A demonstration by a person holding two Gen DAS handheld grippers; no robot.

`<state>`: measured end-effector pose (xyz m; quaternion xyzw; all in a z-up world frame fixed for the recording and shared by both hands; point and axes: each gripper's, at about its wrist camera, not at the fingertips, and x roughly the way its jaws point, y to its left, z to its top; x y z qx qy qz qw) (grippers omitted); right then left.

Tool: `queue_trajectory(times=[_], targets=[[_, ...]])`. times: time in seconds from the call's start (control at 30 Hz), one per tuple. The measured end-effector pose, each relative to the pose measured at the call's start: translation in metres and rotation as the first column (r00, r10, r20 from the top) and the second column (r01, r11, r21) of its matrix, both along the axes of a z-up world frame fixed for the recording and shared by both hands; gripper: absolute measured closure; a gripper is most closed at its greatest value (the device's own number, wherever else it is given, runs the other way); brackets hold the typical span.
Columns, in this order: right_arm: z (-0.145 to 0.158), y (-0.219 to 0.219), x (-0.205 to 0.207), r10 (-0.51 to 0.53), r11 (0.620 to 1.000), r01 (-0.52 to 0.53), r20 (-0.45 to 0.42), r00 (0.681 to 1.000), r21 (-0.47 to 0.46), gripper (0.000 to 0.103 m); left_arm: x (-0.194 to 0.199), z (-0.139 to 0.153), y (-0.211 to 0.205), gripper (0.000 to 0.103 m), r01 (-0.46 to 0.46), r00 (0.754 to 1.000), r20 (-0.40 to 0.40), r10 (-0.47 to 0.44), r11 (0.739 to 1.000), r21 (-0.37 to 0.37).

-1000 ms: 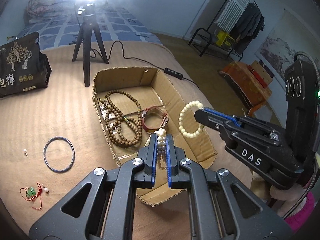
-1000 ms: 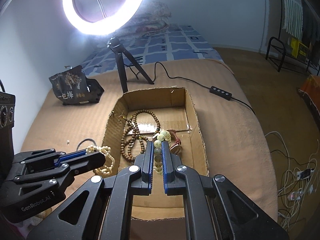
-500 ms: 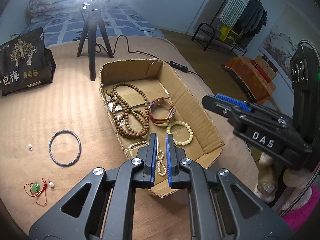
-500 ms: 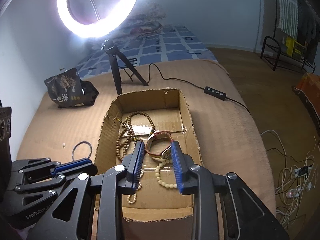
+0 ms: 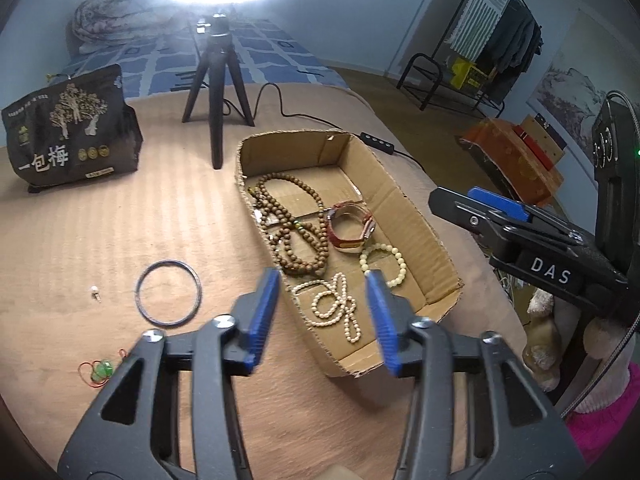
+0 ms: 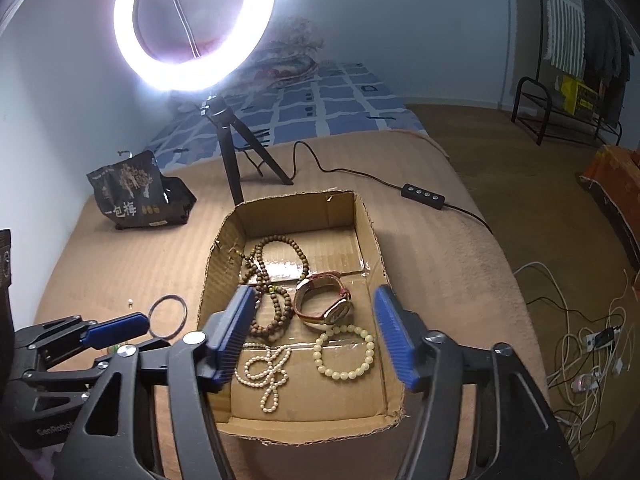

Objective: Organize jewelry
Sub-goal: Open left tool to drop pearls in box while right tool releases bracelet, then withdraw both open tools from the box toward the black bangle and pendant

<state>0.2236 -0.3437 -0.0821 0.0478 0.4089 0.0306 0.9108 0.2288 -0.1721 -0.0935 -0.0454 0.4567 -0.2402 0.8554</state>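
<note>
An open cardboard box [image 5: 416, 220] [image 6: 372, 232] holds a brown bead necklace [image 5: 296, 232] [image 6: 272, 284], a red-strapped watch [image 5: 350, 228] [image 6: 324, 300], a cream bead bracelet [image 5: 384, 264] [image 6: 346, 356] and a small pearl strand [image 5: 336, 304] [image 6: 266, 372]. My left gripper [image 5: 322, 316] is open and empty above the box's near end. My right gripper [image 6: 316, 336] is open and empty above the box. On the brown cloth left of the box lie a dark ring bangle [image 5: 168, 298] [image 6: 167, 316], a pearl earring [image 5: 95, 291] and a red cord with a green bead [image 5: 98, 370].
A ring light on a black tripod [image 5: 216, 92] [image 6: 236, 152] stands behind the box, its cable and switch [image 6: 423, 196] trailing right. A black snack bag [image 5: 72, 128] [image 6: 138, 192] stands at the back left. Loose cables [image 6: 592, 344] lie on the floor at right.
Both grippers let go of their bead strands, which now lie in the box. Both jaws opened wide, and both grippers drew back from the box.
</note>
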Motion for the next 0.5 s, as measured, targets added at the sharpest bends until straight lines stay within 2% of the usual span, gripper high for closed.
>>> queue_trajectory(times=[0.1, 0.2, 0.5], targets=[[0.002, 0.003, -0.002, 0.002, 1.000, -0.002, 0.005, 1.000, -0.004, 0.036, -0.003, 0.004, 0.008, 0.039, -0.014, 1.000, 0.023, 0.014, 1.000, 0.008], [0.005, 0.007, -0.004, 0.004, 1.000, -0.004, 0.012, 1.000, -0.003, 0.031, -0.005, 0.007, 0.017, 0.039, -0.013, 1.000, 0.029, 0.012, 0.999, 0.032], [0.011, 0.023, -0.009, 0.034, 0.999, -0.035, 0.024, 0.999, 0.016, 0.031, -0.014, 0.013, 0.065, 0.038, -0.035, 0.997, 0.067, 0.028, 0.994, 0.101]])
